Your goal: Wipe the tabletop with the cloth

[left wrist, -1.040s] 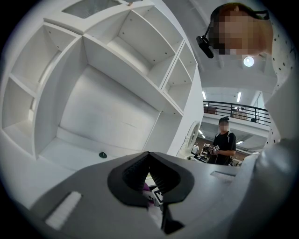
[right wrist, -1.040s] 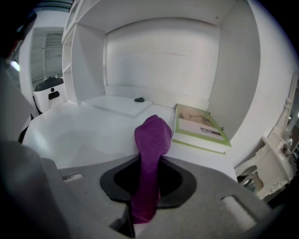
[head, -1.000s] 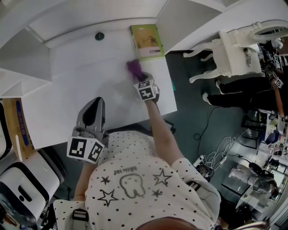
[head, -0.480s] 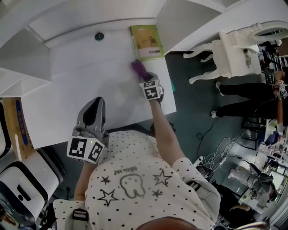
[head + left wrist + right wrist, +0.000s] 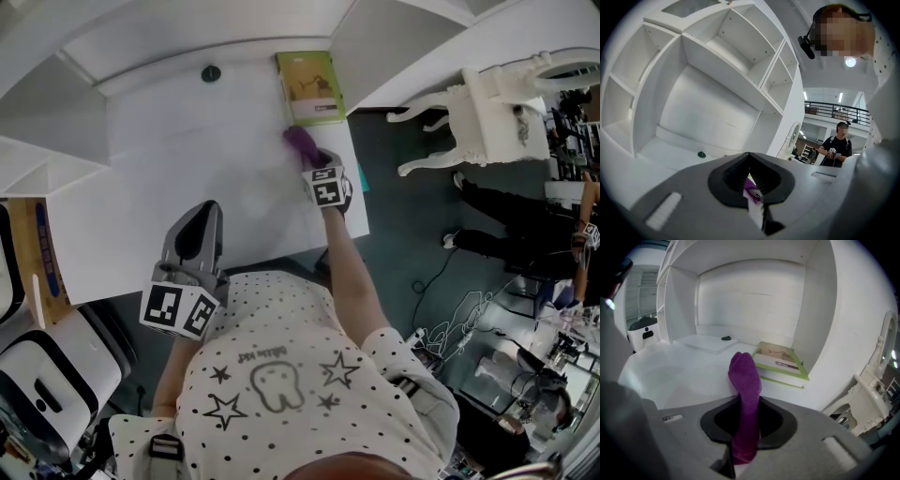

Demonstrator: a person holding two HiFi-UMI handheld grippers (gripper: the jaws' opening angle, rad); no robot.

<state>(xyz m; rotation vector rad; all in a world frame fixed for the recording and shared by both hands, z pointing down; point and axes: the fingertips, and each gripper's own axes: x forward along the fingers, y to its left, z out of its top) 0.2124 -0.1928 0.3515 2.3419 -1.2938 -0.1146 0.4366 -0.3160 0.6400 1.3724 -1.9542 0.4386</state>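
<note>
**Lower left, head view:** left gripper (image 5: 202, 214) over near edge of white desk surface (image 5: 169, 169); fingers together, nothing between them.

**Centre right:** right gripper (image 5: 317, 161), fingers clamped on purple terry cloth (image 5: 299, 142); bunched free end meets surface near its right edge, just short of green-bordered book (image 5: 309, 86).

**Handling (judged):** cloth light, soft, limp, not fragile. Best gripped across gathered folds, leaving wad free as wiping pad.
</note>
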